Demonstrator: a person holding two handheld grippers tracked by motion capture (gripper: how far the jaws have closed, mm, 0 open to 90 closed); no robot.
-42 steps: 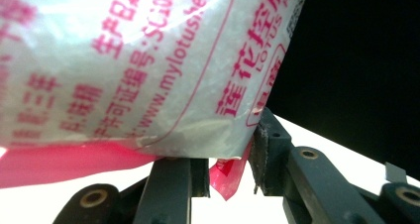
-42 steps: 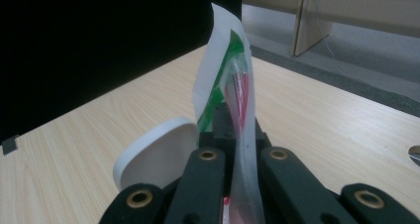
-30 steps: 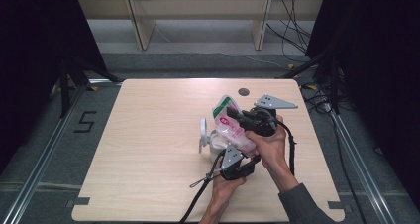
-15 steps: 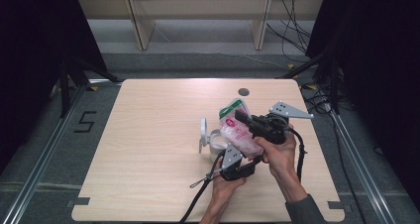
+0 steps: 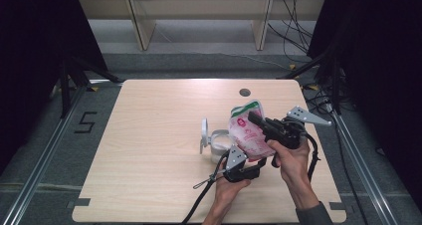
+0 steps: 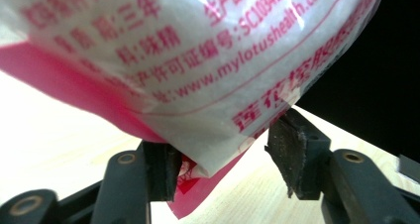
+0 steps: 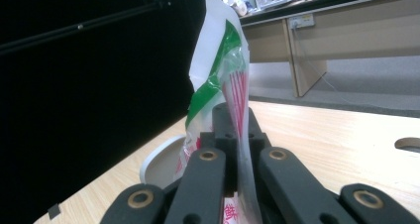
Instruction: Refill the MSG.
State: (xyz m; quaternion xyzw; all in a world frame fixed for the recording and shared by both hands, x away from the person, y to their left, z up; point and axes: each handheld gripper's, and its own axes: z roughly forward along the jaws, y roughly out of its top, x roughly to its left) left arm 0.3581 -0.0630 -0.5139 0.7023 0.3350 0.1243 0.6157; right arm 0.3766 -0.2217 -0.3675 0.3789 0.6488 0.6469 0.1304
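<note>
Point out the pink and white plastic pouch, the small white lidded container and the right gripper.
pink and white plastic pouch (image 5: 246, 133), high view, printed front.
small white lidded container (image 5: 219, 141), high view, tub body.
right gripper (image 7: 236, 149), right gripper view, between its fingers.

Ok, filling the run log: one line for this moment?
right gripper: shut on pouch | left gripper: jaws just opened, pouch corner between | open jar beside

Bare tabletop (image 5: 149, 135) left of jar (image 5: 219, 143)

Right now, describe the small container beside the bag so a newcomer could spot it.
On the light wooden table, right of centre, just left of the pink-and-white printed plastic bag, sits a small clear round plastic jar. Its white hinged lid stands open at its left, unlike anything nearby.
</note>
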